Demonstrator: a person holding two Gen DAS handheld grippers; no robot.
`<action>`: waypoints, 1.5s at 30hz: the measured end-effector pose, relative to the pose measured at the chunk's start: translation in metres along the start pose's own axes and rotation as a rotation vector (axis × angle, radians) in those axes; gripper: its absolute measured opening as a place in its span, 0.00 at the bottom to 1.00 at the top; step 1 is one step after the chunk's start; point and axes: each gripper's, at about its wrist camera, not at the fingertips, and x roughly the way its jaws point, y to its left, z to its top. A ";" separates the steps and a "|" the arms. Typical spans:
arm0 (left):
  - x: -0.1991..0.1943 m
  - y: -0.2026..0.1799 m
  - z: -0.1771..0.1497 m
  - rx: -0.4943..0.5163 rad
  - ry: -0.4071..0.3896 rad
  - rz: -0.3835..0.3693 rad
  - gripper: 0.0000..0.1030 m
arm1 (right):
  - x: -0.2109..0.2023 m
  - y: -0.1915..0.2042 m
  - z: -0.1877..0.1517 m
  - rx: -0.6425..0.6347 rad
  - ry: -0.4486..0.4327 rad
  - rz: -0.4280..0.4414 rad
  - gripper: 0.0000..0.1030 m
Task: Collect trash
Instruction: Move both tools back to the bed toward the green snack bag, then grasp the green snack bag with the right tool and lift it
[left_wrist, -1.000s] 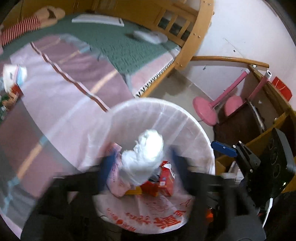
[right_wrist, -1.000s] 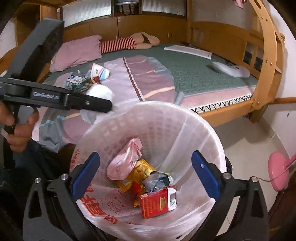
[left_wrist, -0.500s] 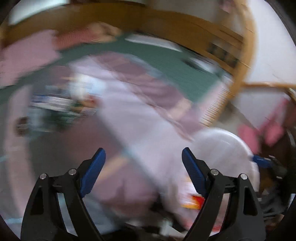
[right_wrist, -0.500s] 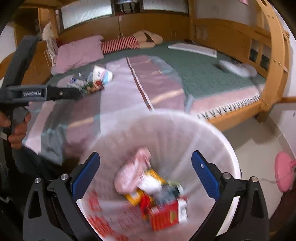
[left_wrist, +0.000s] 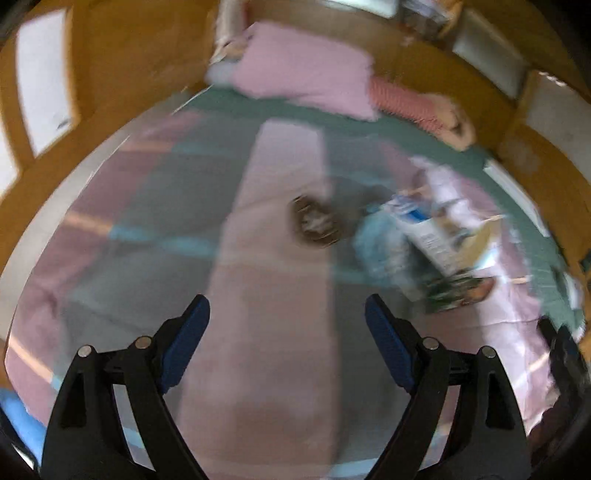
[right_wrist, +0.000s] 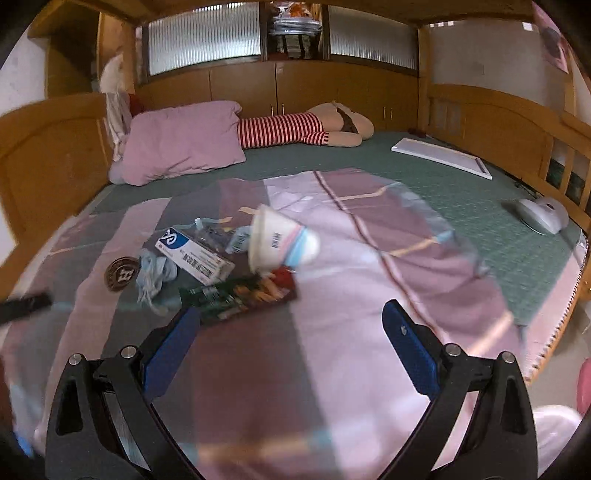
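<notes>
Two empty grippers over a littered bed

Both the left gripper (left_wrist: 287, 319) and right gripper (right_wrist: 290, 330) stand wide above the pink blanket (right_wrist: 332, 280); the trash (right_wrist: 229, 258) lies bunched on it, just in front of the pink pillow (right_wrist: 181, 142). Wooden cabinets (right_wrist: 280, 88) rise behind the pillow. The bin seen earlier has left both views.

I'm getting heavy motion blur ahead of my left gripper (left_wrist: 286, 325); the right view's sharper, evenly lit, edges bowed.
</notes>
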 end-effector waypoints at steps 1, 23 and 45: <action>0.008 0.008 0.000 -0.026 0.064 0.054 0.83 | 0.009 0.007 0.000 -0.006 0.004 -0.008 0.94; 0.004 0.030 0.008 -0.096 0.087 -0.026 0.87 | 0.119 0.098 -0.007 -0.155 0.147 -0.092 0.88; -0.004 0.065 0.008 -0.215 0.076 -0.024 0.87 | 0.029 0.132 -0.027 -0.171 0.343 0.395 0.15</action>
